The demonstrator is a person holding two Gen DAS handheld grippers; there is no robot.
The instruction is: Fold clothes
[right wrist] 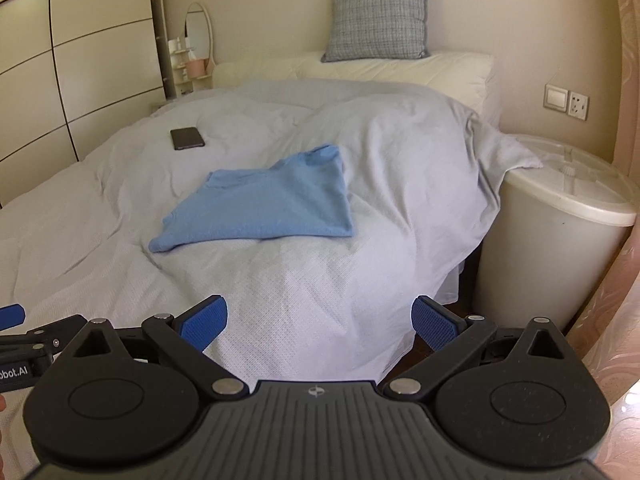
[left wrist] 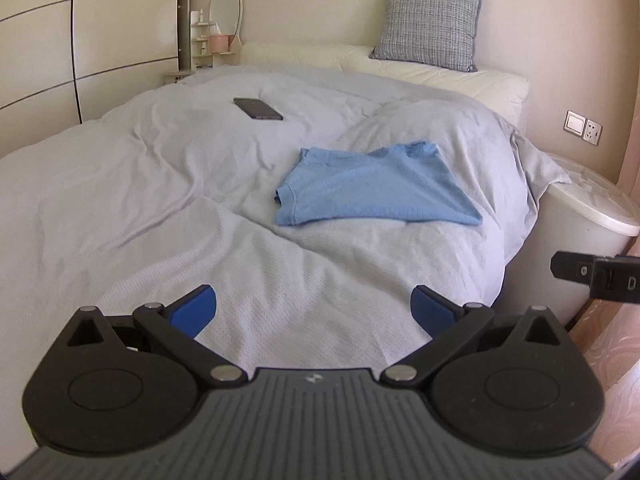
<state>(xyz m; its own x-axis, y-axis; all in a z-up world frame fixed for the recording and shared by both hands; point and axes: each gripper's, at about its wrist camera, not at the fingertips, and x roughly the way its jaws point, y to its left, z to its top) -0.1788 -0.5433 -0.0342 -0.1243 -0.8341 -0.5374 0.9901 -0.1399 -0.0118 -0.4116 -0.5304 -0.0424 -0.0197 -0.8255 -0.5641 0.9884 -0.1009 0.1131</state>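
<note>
A light blue shirt (left wrist: 372, 188) lies folded into a rough rectangle on the pale grey duvet (left wrist: 160, 200), right of the bed's middle. In the right wrist view the same blue shirt (right wrist: 264, 204) sits ahead and left of centre on the duvet (right wrist: 320, 280). My left gripper (left wrist: 314, 308) hovers over the near part of the bed, well short of the shirt, open with nothing between its blue pads. My right gripper (right wrist: 320, 320) is also open and empty, held back near the bed's foot corner. Part of the right gripper's black body (left wrist: 596, 276) shows at the left view's right edge.
A dark phone (left wrist: 258, 109) lies on the duvet beyond the shirt, to the left. A grey checked pillow (left wrist: 430, 24) leans against the wall at the headboard. A round white bin with a lid (right wrist: 560, 232) stands right of the bed. Wardrobe doors (right wrist: 80, 60) line the left.
</note>
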